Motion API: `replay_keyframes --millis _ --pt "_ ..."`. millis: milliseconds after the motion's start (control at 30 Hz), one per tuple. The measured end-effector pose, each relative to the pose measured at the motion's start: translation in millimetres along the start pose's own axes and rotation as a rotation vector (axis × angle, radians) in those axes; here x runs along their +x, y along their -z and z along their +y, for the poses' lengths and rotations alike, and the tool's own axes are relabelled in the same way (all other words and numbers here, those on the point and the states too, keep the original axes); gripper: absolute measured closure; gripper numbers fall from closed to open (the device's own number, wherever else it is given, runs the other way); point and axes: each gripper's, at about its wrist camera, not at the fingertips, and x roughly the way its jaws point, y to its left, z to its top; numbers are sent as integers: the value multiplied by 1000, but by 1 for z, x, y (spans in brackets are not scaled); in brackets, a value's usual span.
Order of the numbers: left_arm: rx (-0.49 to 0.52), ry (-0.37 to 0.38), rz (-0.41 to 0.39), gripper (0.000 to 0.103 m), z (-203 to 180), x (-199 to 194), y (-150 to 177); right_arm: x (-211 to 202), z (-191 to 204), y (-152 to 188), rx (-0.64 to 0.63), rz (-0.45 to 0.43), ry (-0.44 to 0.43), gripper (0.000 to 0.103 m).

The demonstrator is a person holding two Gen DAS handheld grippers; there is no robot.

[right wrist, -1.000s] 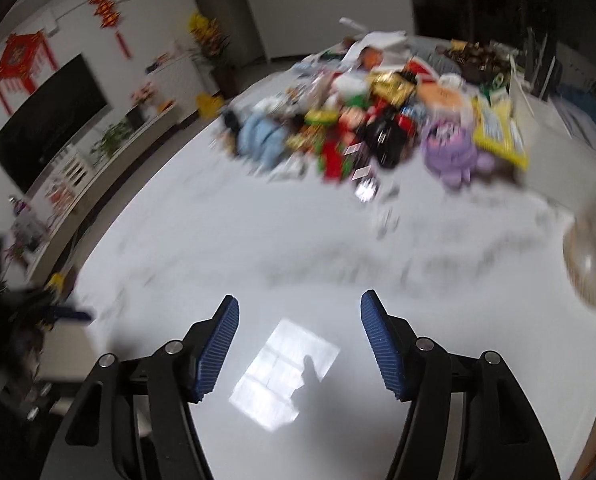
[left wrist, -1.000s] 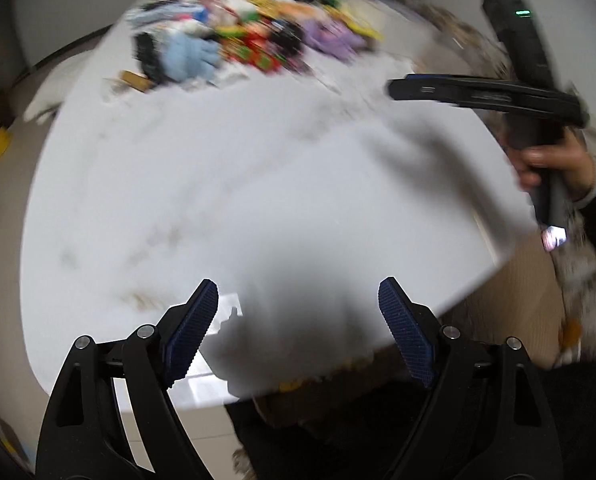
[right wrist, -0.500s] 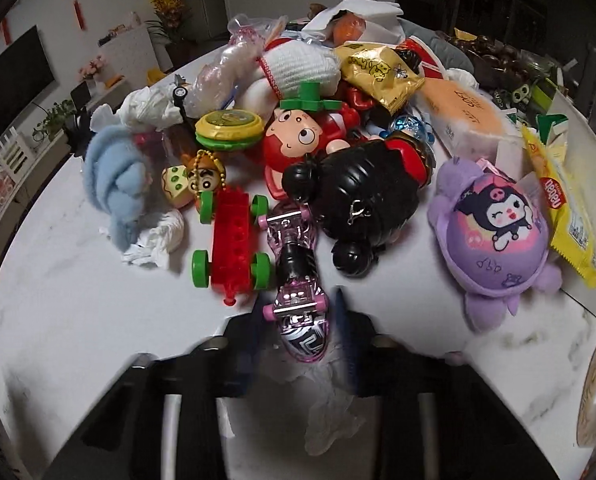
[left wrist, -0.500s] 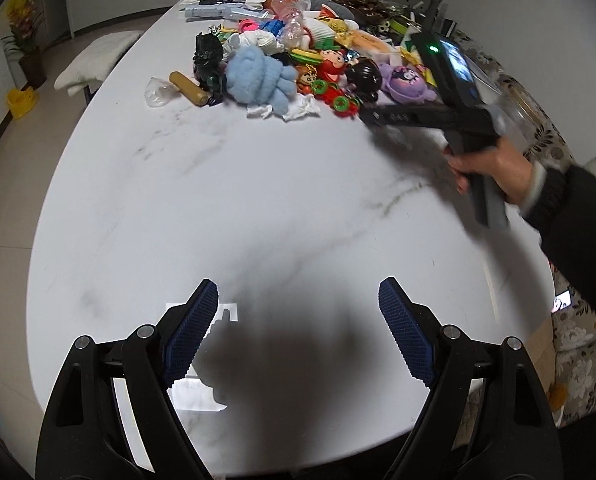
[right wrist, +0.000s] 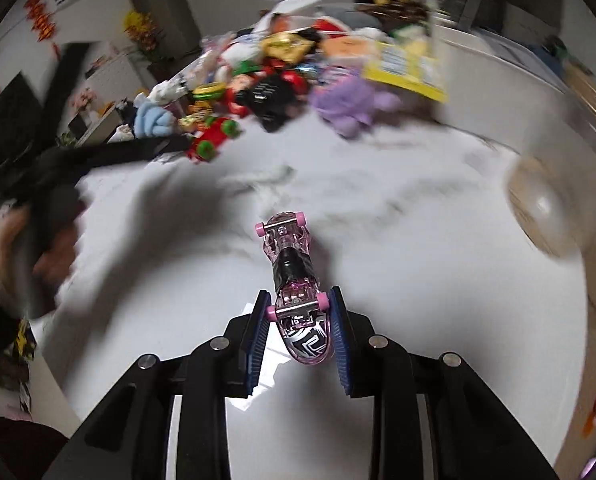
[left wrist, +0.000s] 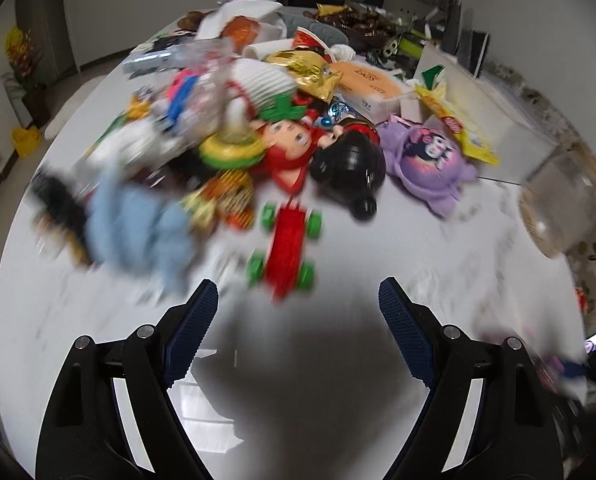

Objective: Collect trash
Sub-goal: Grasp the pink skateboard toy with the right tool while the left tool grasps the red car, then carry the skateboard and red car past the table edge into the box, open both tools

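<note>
My right gripper (right wrist: 298, 320) is shut on a small pink toy skateboard (right wrist: 294, 276) and holds it above the white marble table (right wrist: 417, 280), back from the heap. My left gripper (left wrist: 298, 316) is open and empty, just short of a red toy car with green wheels (left wrist: 288, 246) at the near edge of the heap of toys and wrappers (left wrist: 282, 128). A crumpled white tissue (right wrist: 266, 178) lies on the table in front of the heap. The left gripper also shows in the right wrist view (right wrist: 138, 148), blurred, reaching toward the heap.
In the heap are a blue plush (left wrist: 138, 224), a black round toy (left wrist: 349, 164), a purple plush (left wrist: 425, 160), a yellow snack bag (left wrist: 457, 132) and a tissue box (left wrist: 369, 88). A clear round container (left wrist: 557, 208) stands at the table's right edge.
My right gripper has closed on the pink skateboard and pulled it back from the heap. My left gripper has moved forward up to the heap, still open.
</note>
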Motion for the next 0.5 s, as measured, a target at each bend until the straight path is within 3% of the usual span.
replay_keyframes --millis 100,167,233,333,500 --pt "29 -63 56 24 -8 35 -14 -10 -12 10 40 -15 -3 74" --pt "64 -96 48 48 -11 45 -14 -16 -18 21 76 -25 -12 74" --pt "80 -59 36 66 -13 43 -12 -19 -20 24 98 -36 -14 74" --pt "79 1 41 67 -10 25 -4 -25 -15 25 99 -51 -15 74" --pt "119 92 -18 67 -11 -48 30 -40 2 26 96 -73 -61 74"
